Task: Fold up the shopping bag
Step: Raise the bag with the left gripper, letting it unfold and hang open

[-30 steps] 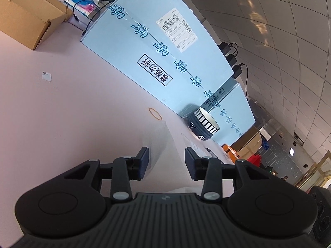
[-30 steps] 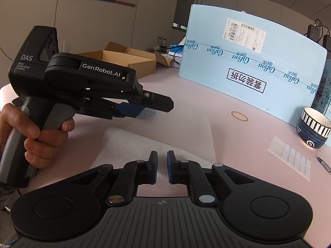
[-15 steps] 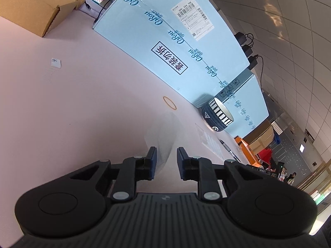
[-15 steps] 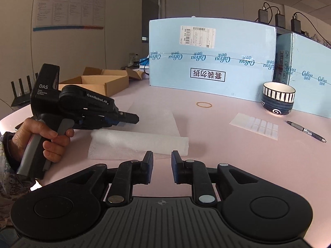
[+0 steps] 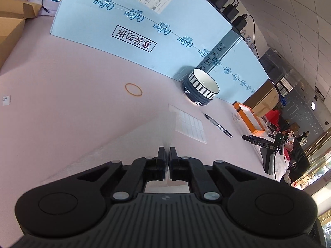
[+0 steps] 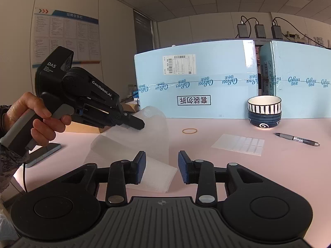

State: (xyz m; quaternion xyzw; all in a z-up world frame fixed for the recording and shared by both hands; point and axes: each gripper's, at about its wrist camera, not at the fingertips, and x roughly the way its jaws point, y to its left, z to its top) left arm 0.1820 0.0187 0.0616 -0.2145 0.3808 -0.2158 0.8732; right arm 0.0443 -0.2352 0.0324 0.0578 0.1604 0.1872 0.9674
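Through the left wrist camera, the left gripper (image 5: 167, 153) has its jaws pinched tight on a thin edge of the translucent white shopping bag (image 5: 144, 132), which runs up from the pink table (image 5: 62, 72) into the pads; beyond it lie a rubber band (image 5: 133, 89), a sheet of blank white labels (image 5: 189, 124), a pen (image 5: 218, 126) and a striped bowl (image 5: 200, 90) with a white spiral and a triangle on its dark base; the bowl stands against a light blue carton (image 5: 128, 12) whose tape repeats "CoRou" and which bears a boxed line of Chinese characters, seen upside down, and a barcode shipping label too small to read; a brown cardboard box (image 5: 10, 20) sits at the left edge.

Seen from the right wrist camera, the right gripper (image 6: 162, 168) has its blue pads apart and is opening; the folded lower part of the bag lies on the table just behind its left pad, and I cannot tell whether it touches; the pads do not press on it; the bag's upper part rises to the tip of the left gripper (image 6: 136, 124), held in a person's hand (image 6: 37, 119); that device reads "GenRobot.AI" on its arm and "DAS Data Acquisition System" on its body; a phone (image 6: 44, 153) lies beneath the hand; a wall notice board (image 6: 64, 35) has a Chinese heading, its text illegible.
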